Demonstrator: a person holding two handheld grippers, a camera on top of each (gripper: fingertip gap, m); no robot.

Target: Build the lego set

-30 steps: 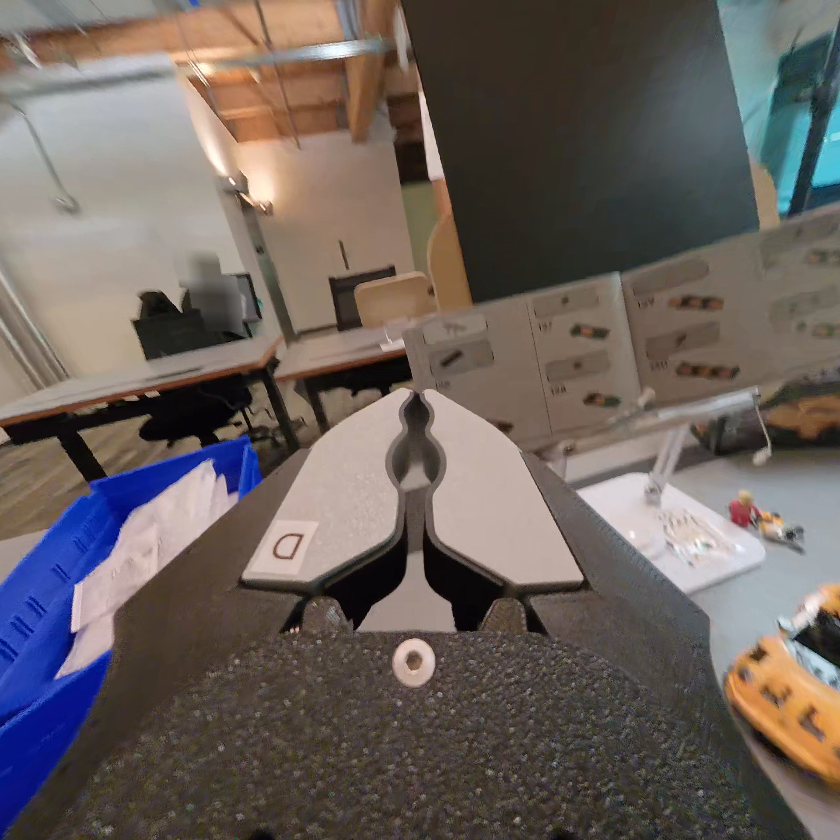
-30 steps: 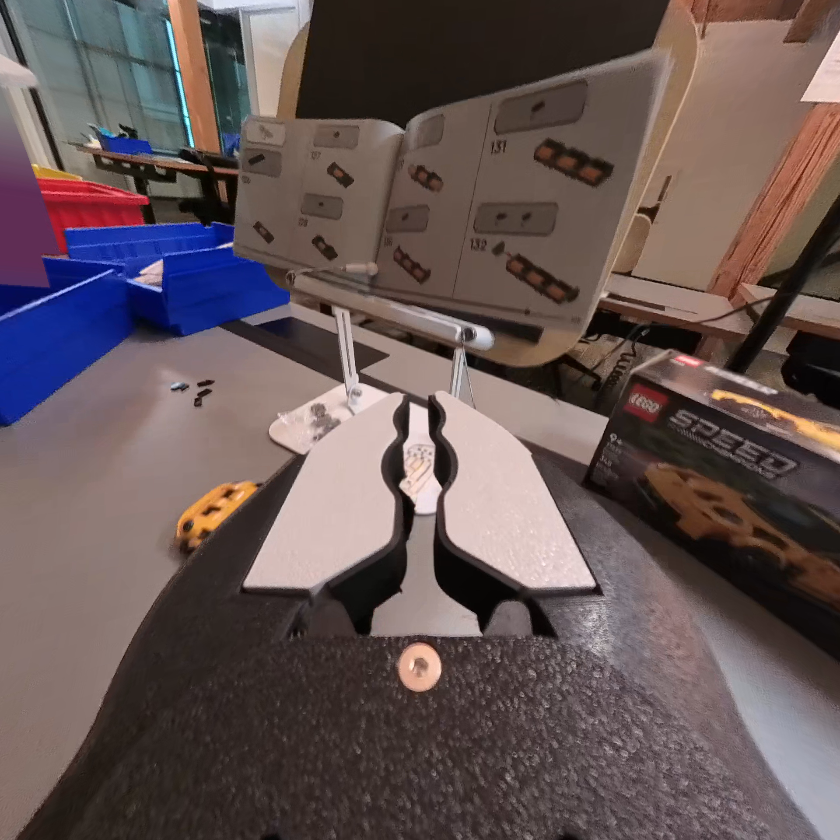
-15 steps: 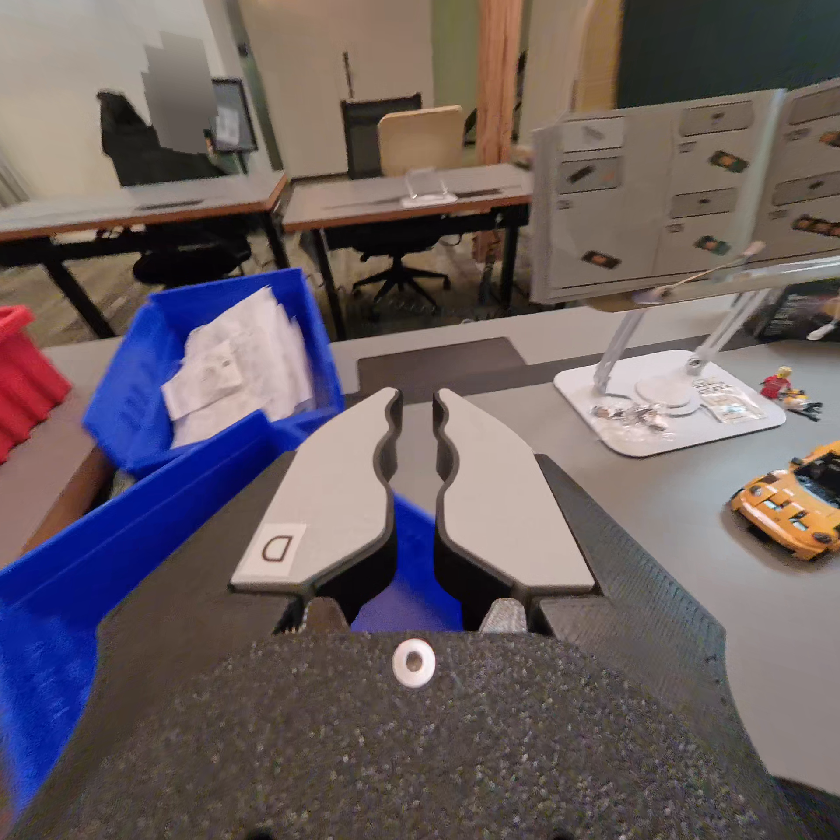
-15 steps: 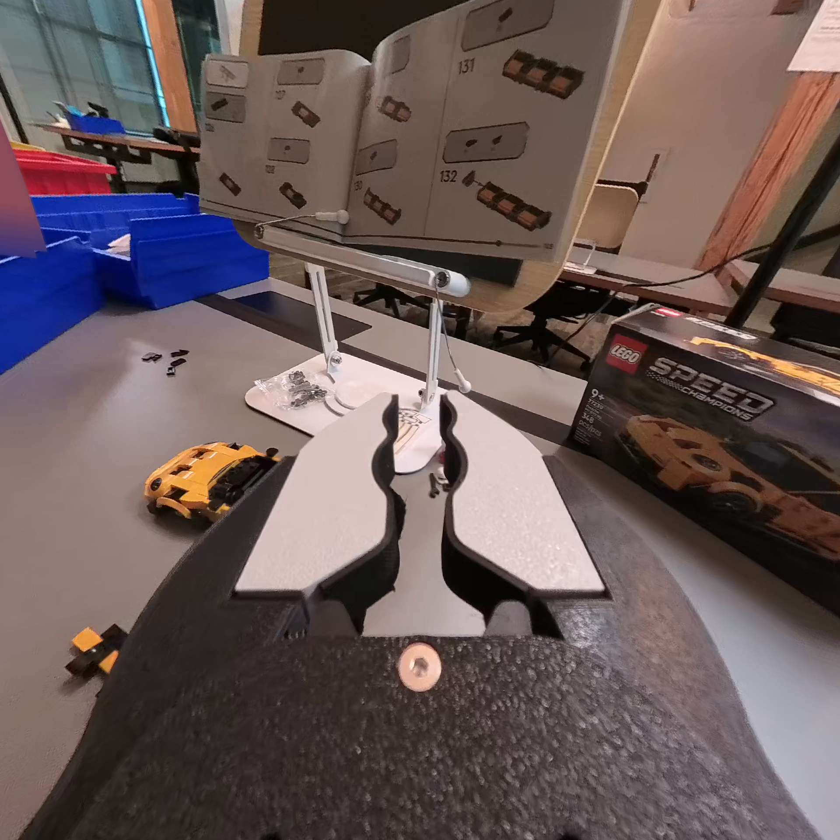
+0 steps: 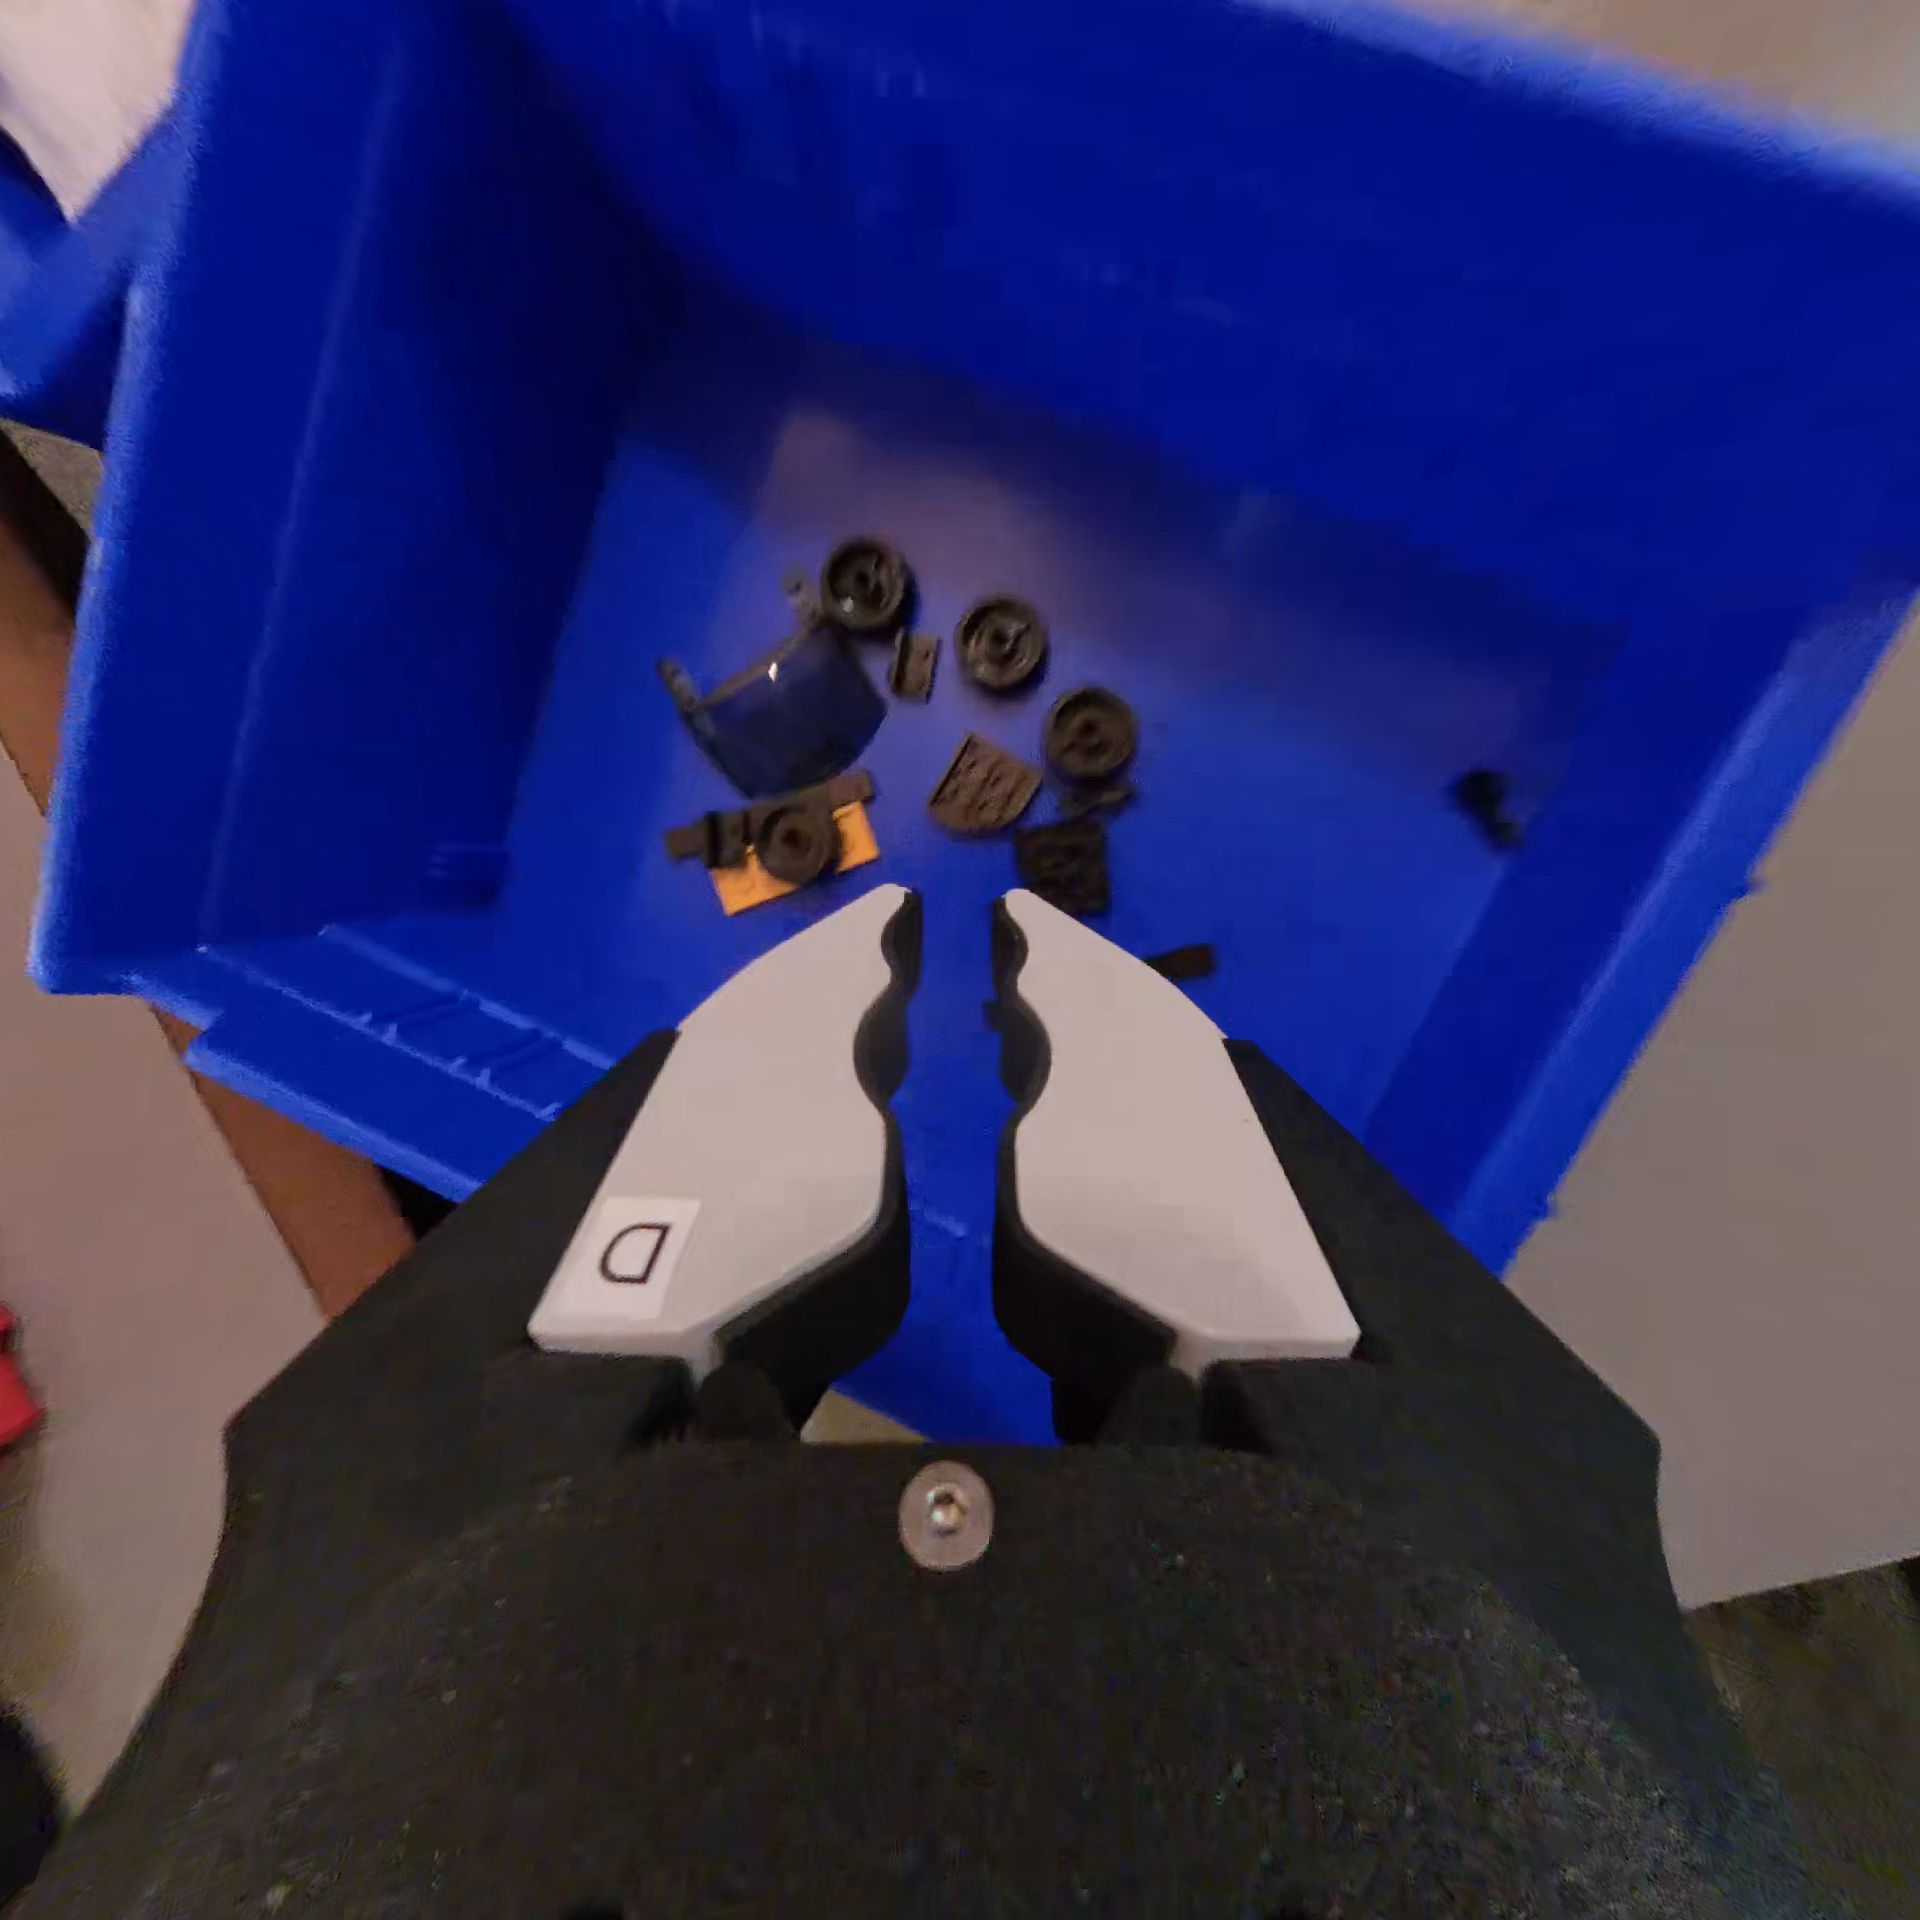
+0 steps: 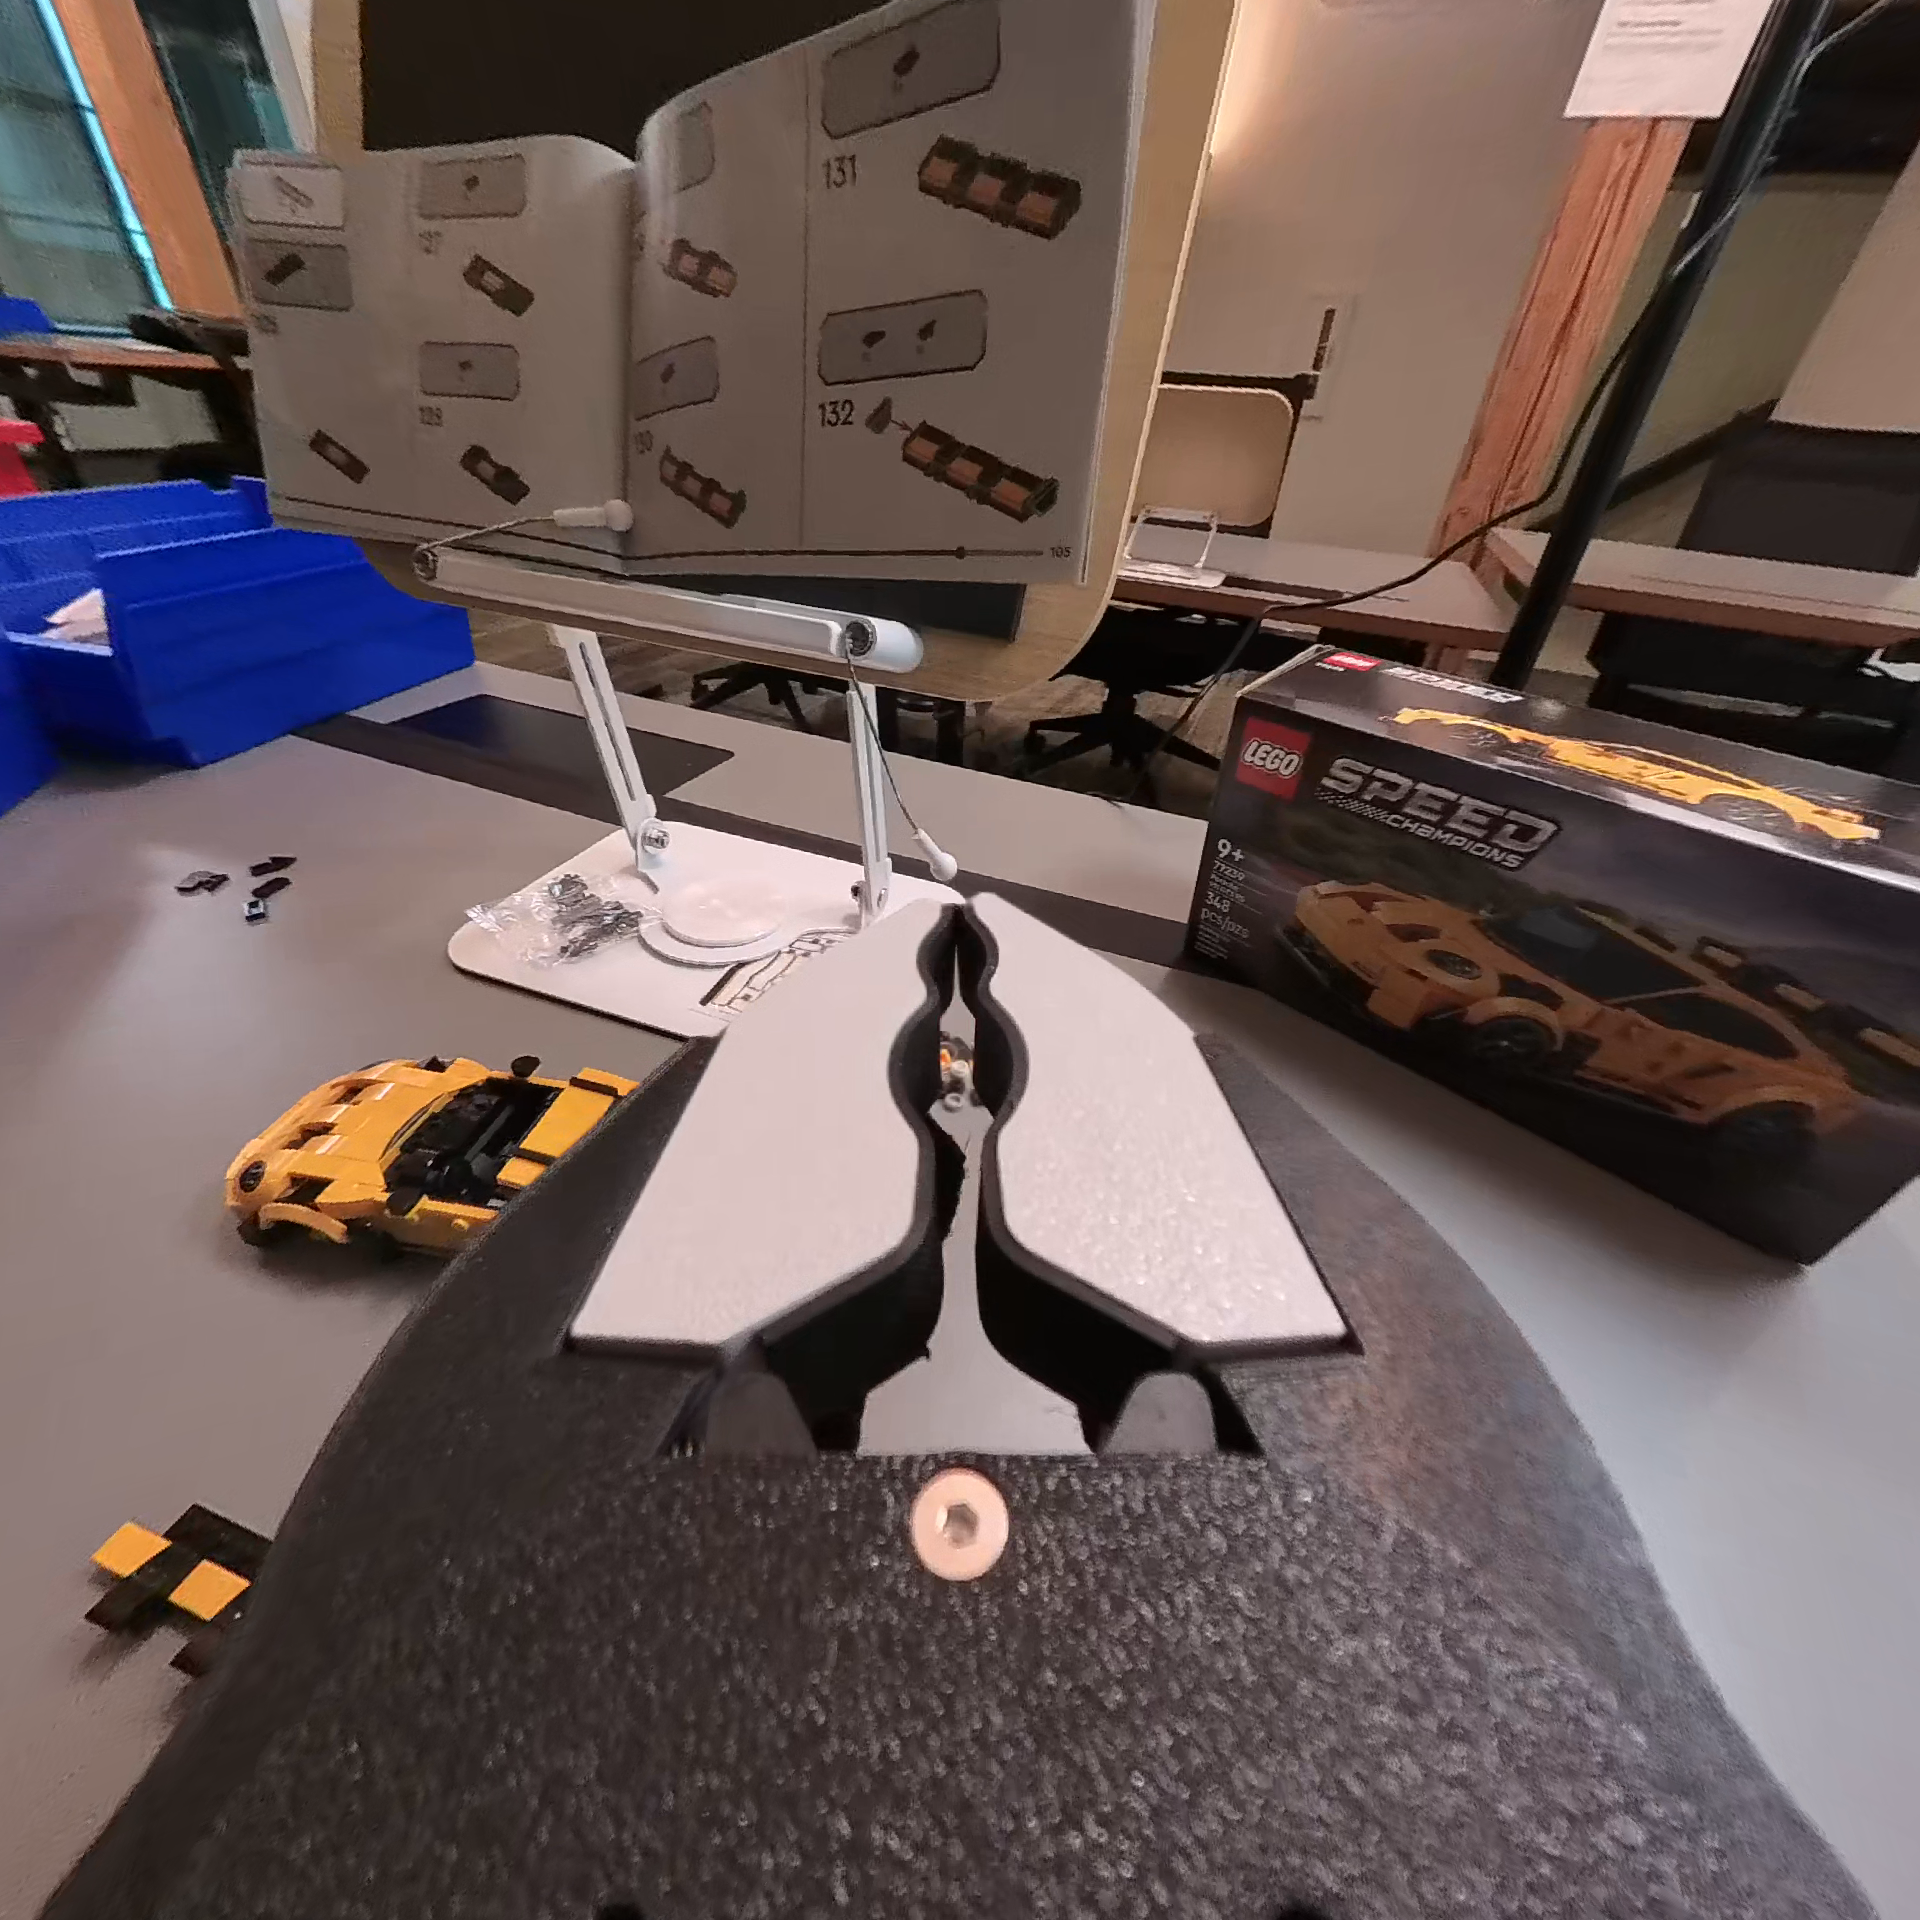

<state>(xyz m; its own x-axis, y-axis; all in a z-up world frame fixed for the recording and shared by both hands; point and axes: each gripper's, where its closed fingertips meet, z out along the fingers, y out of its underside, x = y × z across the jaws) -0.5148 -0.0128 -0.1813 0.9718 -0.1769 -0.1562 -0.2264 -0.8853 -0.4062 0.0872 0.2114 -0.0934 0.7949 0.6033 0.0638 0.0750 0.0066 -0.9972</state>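
— Four round black wheels (image 5: pixel 1089 730), a tinted windscreen piece (image 5: pixel 792 717) and a few small dark plates lie loose at the bottom of the blue bin (image 5: pixel 312 540). Your left gripper (image 5: pixel 954 906) hangs just over them, jaws a narrow gap apart and holding nothing.

— So which step am I on?

— Fetching a part, I judge. The yellow car (image 6: pixel 416 1143) sits on the grey table (image 6: pixel 125 1299), near your right gripper (image 6: pixel 961 914) and to its left, with the body mostly built and no wheels that I can make out. The instruction booklet (image 6: pixel 914 312) stands open on its white stand (image 6: pixel 623 966) behind the car, and the set's box (image 6: pixel 1558 935) lies to the right.

— And my right one?

— Its tips nearly touch and it grips nothing. A tiny figure shows through the slot, but it seems to lie on the table beyond.

— Next move?

— Lower your left gripper straight down, centre the tips on one piece, then close. The orange plate (image 5: pixel 800 868) with a wheel resting on it lies nearest your tips. The pieces crowd together, so pick one that stands clear of its neighbours.
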